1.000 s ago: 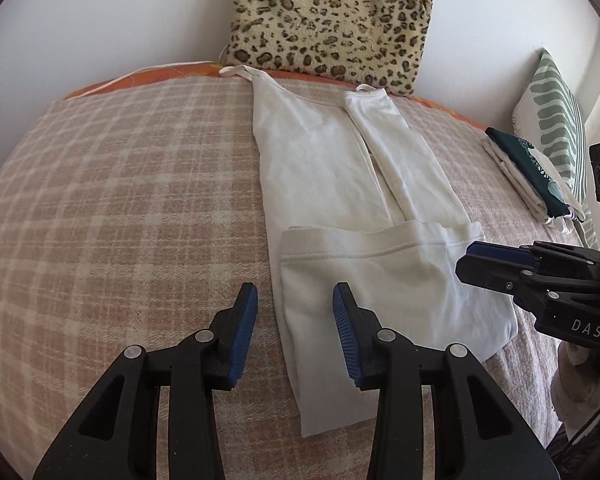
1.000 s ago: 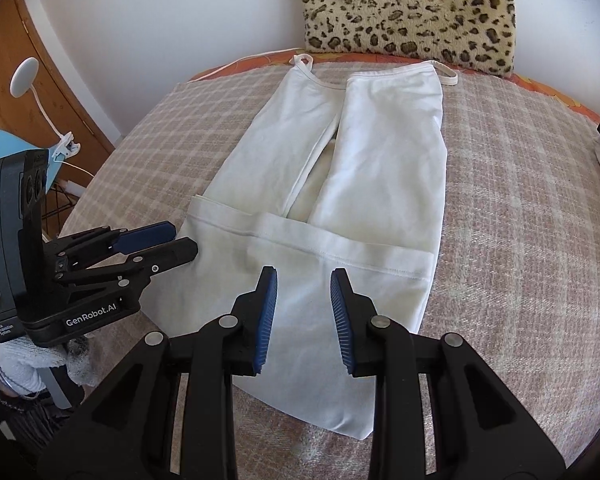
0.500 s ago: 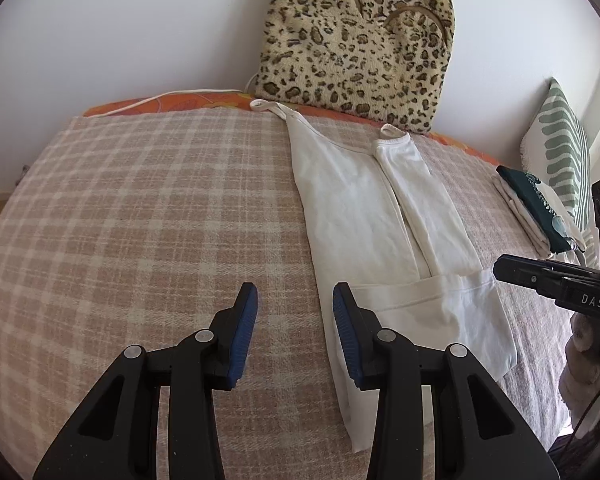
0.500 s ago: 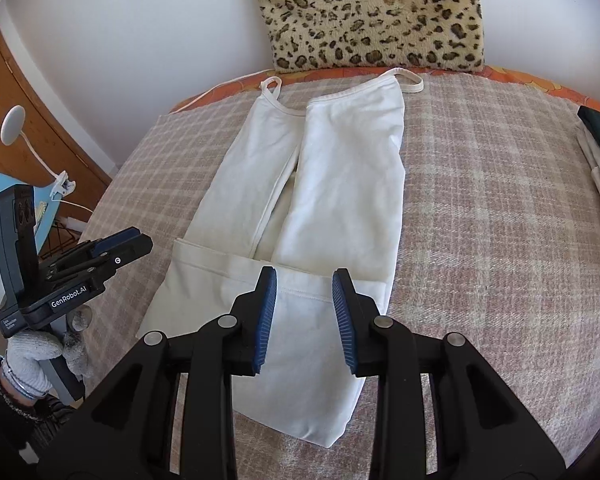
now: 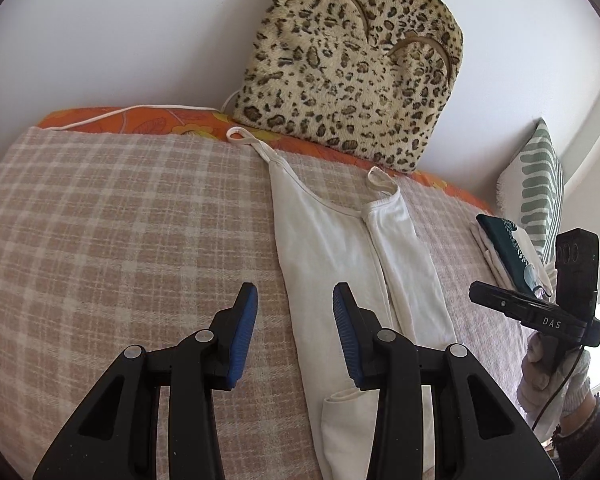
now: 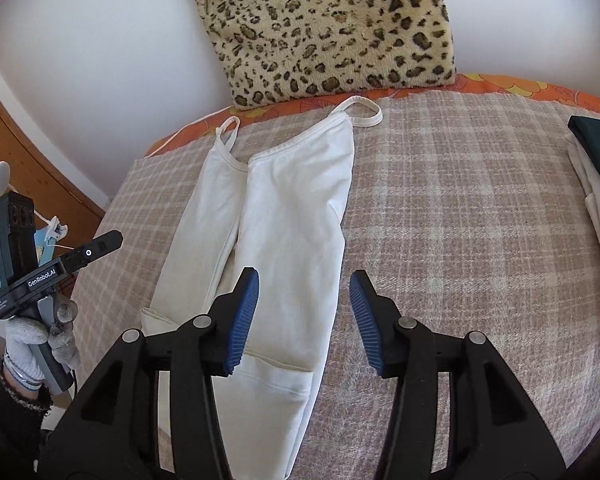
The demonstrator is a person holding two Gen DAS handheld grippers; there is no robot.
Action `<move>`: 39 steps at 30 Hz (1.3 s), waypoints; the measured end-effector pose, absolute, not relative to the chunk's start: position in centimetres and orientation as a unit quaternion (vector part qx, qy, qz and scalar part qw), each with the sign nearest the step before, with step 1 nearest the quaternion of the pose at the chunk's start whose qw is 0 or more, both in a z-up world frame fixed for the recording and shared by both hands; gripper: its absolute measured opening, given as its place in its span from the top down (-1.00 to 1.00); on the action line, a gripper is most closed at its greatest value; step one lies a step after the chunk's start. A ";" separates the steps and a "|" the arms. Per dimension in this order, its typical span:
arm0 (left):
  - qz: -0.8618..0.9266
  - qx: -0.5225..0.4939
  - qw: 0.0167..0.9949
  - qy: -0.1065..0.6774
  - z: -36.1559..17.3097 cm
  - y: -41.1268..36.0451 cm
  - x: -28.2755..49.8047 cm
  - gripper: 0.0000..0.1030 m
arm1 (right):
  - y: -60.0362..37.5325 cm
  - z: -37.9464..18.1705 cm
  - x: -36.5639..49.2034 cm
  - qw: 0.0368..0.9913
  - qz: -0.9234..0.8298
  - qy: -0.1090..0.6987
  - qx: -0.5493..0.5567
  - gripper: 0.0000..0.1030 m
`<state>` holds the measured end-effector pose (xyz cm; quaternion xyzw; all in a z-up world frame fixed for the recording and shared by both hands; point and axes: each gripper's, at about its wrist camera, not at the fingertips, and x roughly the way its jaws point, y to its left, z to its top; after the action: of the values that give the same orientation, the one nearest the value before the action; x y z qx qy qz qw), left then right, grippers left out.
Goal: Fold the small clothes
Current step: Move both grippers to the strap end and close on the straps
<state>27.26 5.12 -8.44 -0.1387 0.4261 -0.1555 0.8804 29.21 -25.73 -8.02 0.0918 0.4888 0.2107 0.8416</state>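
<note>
A white strappy top point(image 5: 332, 248) lies flat on the plaid blanket point(image 5: 132, 220), its sides folded in lengthwise and its hem turned up near me. My left gripper point(image 5: 296, 330) hovers open over the top's left edge, nothing between its blue pads. In the right wrist view the same top point(image 6: 296, 216) runs away from me toward its straps. Above its right edge my right gripper point(image 6: 304, 316) has its jaws opening, with no cloth pinched between them. Each gripper shows in the other's view: the right gripper point(image 5: 528, 312) and the left gripper point(image 6: 72, 260), both in gloved hands.
A leopard-print cushion point(image 5: 352, 76) leans on the wall behind the straps. Folded clothes point(image 5: 508, 248) are stacked at the blanket's right side by a green-striped pillow point(image 5: 536, 184). An orange sheet point(image 6: 520, 86) edges the far side. Wooden furniture point(image 6: 24, 140) stands to the left.
Both grippers have travelled along the top toward its straps, so the turned-up hem now lies under the fingers. The right jaws have spread wider. The left jaws keep the same gap.
</note>
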 end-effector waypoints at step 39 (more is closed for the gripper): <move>-0.179 -0.232 0.840 0.457 -14.1 5.5 41.4 0.36 | -27.1 -14.5 45.0 0.785 0.236 0.533 0.210 0.66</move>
<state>41.42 5.48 -14.07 -0.2320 0.4569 -0.1794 0.8398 45.01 -27.10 -14.50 0.2097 0.5325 0.2361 0.7853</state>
